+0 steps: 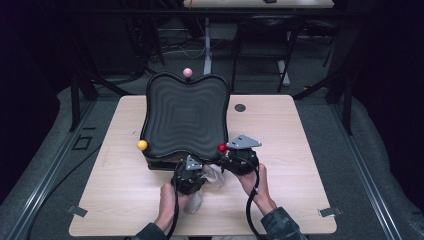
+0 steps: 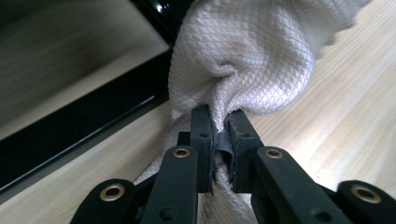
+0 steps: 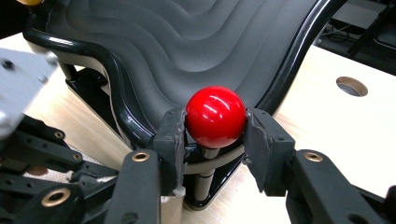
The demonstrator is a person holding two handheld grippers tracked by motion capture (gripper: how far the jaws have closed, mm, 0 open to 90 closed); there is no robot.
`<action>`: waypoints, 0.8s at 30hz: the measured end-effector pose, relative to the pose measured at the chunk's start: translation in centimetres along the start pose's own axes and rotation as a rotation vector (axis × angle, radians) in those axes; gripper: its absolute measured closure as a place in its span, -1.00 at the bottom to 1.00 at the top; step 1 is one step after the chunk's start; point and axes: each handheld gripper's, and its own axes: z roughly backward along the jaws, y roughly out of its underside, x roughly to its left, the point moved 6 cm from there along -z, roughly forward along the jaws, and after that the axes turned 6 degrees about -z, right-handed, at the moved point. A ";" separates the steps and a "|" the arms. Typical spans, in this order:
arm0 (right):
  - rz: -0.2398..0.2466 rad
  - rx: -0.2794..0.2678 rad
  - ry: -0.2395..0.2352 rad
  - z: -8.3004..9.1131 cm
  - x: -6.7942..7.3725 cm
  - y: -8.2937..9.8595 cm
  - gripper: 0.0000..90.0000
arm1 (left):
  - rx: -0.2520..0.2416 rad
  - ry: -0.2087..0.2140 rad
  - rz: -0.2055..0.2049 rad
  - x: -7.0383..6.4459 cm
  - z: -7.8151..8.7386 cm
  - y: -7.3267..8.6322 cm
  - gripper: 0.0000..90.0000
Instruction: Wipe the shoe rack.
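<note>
Black jaws at the bottom of the left gripper view are pinching a fold of the pale cloth (image 2: 243,56), so the left hand-held gripper (image 2: 219,135) is clenching on it. That cloth is bunching up toward the upper middle of the frame, lying on the light wooden worktop (image 2: 336,121) and touching the dark base of the tray (image 2: 93,121) at the left of that frame.

Across in the right gripper view, the right hand-held gripper (image 3: 215,135) is grasping the red ball (image 3: 215,116), one jaw pressing on each side of it. This ball is sitting on a short post at the tray's corner, in the centre of the frame, with the black wavy surface rising behind it toward the top.

From the high view, both hand-held grippers are sitting low in the middle of the frame at the tray's near edge, the left one (image 1: 189,176) over the cloth (image 1: 212,175) and the right one (image 1: 235,157) at the red ball (image 1: 222,147). A yellow ball (image 1: 142,145) is standing at the tray's left corner and a pink ball (image 1: 187,72) at its far edge.
</note>
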 end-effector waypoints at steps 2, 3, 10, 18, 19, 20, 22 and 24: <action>0.001 0.001 0.001 0.0 0.0 0.0 0.32 | -0.003 -0.012 0.001 0.0 -0.2 0.0 0.85; 0.000 0.000 0.001 0.0 0.0 0.0 0.32 | -0.015 -0.022 -0.002 0.1 -0.2 0.0 0.85; -0.003 -0.001 0.001 0.0 0.0 0.0 0.32 | -0.132 -0.057 0.033 0.6 0.2 -1.4 0.84; -0.005 -0.003 0.001 0.0 0.0 0.0 0.32 | -0.248 -0.083 0.046 0.3 0.2 -2.3 0.84; -0.006 -0.004 0.001 0.0 0.0 0.0 0.32 | -0.263 -0.084 0.049 0.2 0.1 -2.4 0.84; -0.006 -0.004 0.001 0.0 0.0 0.0 0.32 | -0.275 -0.080 0.053 0.1 0.0 -2.4 0.84; -0.008 -0.005 -0.004 -0.1 0.0 0.0 0.32 | -0.294 -0.083 0.053 0.0 -0.1 -2.6 0.84; -0.009 -0.007 -0.006 -0.1 0.0 0.0 0.32 | -0.314 -0.085 0.062 -0.1 -0.2 -2.8 0.84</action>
